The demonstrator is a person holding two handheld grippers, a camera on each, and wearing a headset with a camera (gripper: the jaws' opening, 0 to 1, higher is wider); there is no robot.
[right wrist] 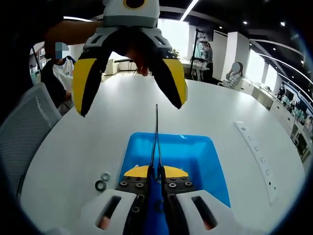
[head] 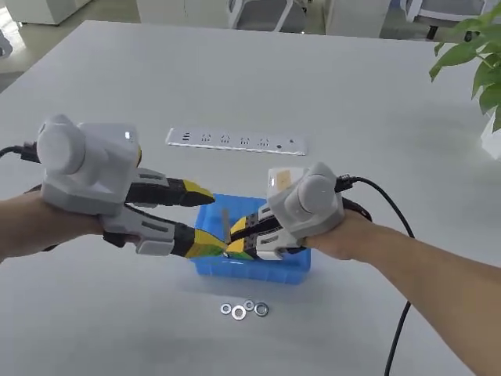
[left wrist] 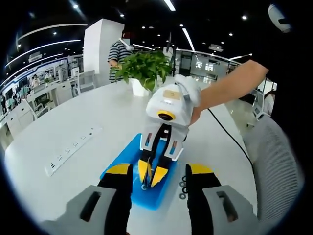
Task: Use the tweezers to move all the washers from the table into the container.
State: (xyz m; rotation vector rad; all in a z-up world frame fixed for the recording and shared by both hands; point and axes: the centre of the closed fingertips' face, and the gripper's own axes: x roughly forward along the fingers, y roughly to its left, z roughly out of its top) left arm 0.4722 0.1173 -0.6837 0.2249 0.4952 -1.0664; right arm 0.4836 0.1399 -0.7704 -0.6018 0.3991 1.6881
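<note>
A white table seen from above, with two hand-held grippers meeting over a shallow blue container near the person. The right gripper comes in from the right, its yellow-tipped jaws pressed narrow around one end of a thin pair of metal tweezers. In the right gripper view the tweezers run straight out from that gripper over the container, their free end pointing at the gap between the jaws of the left gripper facing it. The left gripper comes in from the left with its jaws spread wide, one above and one below the tweezers, and appears not to touch them. In the left gripper view its own jaws stand wide apart with the right gripper between and beyond them. Four small silver washers lie in a tight cluster on the table just beside the container's near edge, outside it and apart from both grippers. A white power strip lies beyond the container, and a green plant stands at the far right corner.
</note>
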